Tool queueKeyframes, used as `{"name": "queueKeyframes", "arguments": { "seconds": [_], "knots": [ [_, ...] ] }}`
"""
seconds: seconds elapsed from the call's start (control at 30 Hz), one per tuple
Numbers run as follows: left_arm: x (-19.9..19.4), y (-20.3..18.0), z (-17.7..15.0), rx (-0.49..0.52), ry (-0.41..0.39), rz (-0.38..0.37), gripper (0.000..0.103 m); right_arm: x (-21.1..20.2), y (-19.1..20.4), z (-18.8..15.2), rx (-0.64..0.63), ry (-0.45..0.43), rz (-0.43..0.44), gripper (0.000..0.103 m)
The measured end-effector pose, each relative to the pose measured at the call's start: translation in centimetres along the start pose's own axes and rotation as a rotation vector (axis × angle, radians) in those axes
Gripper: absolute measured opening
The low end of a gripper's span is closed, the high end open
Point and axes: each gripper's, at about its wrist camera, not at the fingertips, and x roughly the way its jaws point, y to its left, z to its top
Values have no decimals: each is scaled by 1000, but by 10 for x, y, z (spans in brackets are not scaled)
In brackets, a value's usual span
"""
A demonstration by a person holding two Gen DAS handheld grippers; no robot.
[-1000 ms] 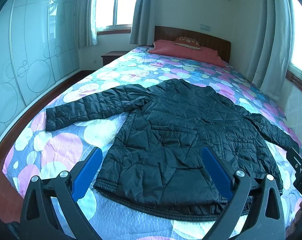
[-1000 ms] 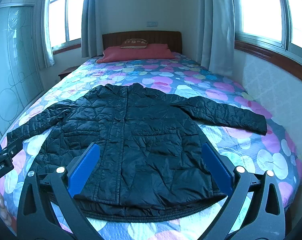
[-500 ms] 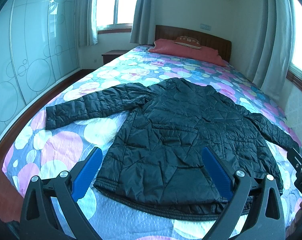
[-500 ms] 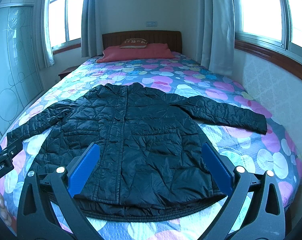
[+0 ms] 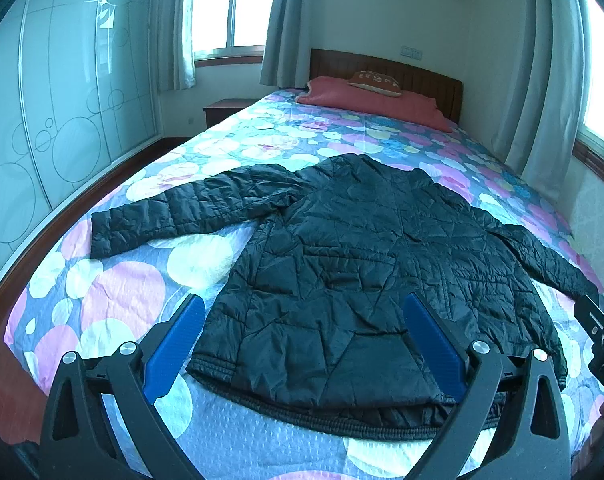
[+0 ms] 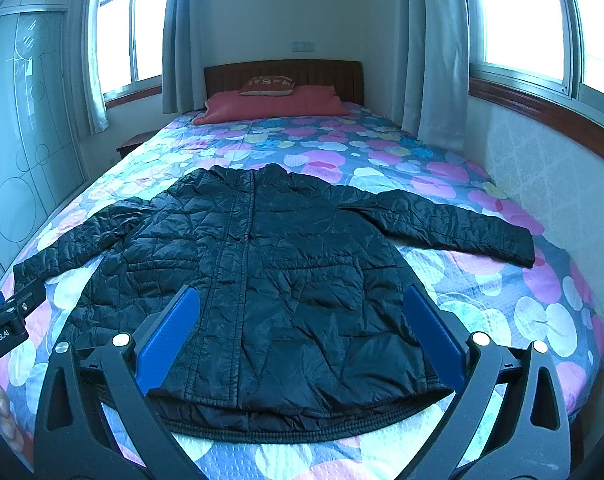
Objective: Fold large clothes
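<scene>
A black quilted jacket [image 5: 362, 264] lies flat, front up, on the bed, with both sleeves spread out to the sides; it also shows in the right wrist view [image 6: 269, 280]. Its left sleeve [image 5: 181, 212] reaches toward the bed's left edge and its right sleeve [image 6: 462, 228] toward the wall side. My left gripper [image 5: 306, 332] is open and empty, held above the jacket's hem on the left. My right gripper [image 6: 302, 328] is open and empty, held above the hem near the middle.
The bed [image 5: 113, 300] has a quilt with coloured circles. A red pillow [image 6: 273, 106] and a wooden headboard [image 6: 281, 72] are at the far end. A glass wardrobe [image 5: 61, 120] stands left; a wall [image 6: 542, 184] runs along the right. A nightstand [image 5: 225, 110] is at back left.
</scene>
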Motion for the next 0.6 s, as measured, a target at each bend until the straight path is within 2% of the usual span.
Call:
{"name": "queueKeyframes", "arguments": {
  "seconds": [0.6],
  "knots": [
    [0,-1,0,1,0,-1,99,1,0,0,1,0,0,101]
  ]
}}
